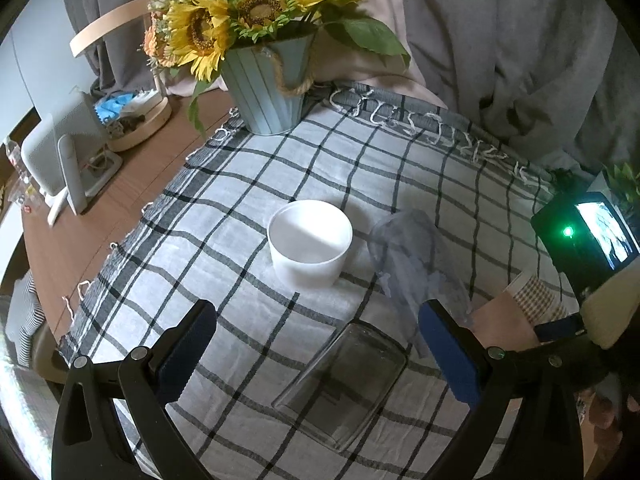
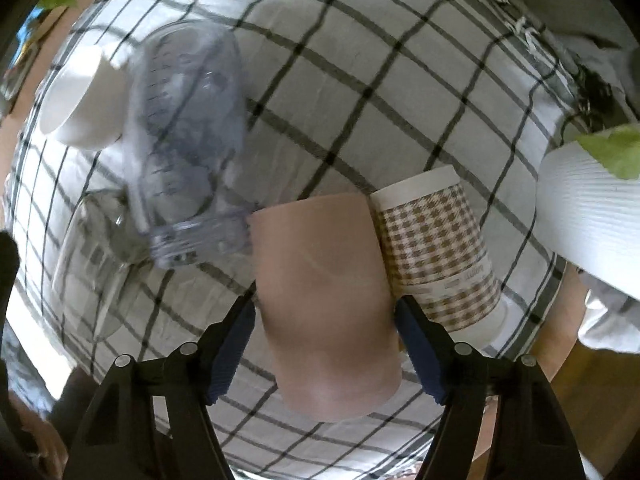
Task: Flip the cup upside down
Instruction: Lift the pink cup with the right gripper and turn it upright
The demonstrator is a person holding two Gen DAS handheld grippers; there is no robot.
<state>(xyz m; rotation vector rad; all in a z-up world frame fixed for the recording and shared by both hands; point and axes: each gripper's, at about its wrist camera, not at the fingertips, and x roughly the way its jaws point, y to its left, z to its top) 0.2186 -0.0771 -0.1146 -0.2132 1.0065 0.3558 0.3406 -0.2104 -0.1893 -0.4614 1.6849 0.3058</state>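
In the right wrist view my right gripper (image 2: 325,312) has its blue pads against both sides of a tan cup (image 2: 324,300), which stands bottom-up on the checked cloth (image 2: 360,80). A brown-checked paper cup (image 2: 434,248) touches its right side, a clear plastic measuring cup (image 2: 184,152) stands at its left. In the left wrist view my left gripper (image 1: 316,320) is open and empty above a clear glass (image 1: 344,380) lying on the cloth. The tan cup (image 1: 500,320) and the paper cup (image 1: 536,296) show at the right, partly hidden by the right gripper.
A white bowl (image 1: 310,240) stands mid-cloth, also in the right wrist view (image 2: 82,100). A blue pot of sunflowers (image 1: 268,92) stands at the back. A white ribbed pot (image 2: 592,220) stands at the right. A white device (image 1: 60,156) and a wooden basket (image 1: 136,120) stand on the bare table.
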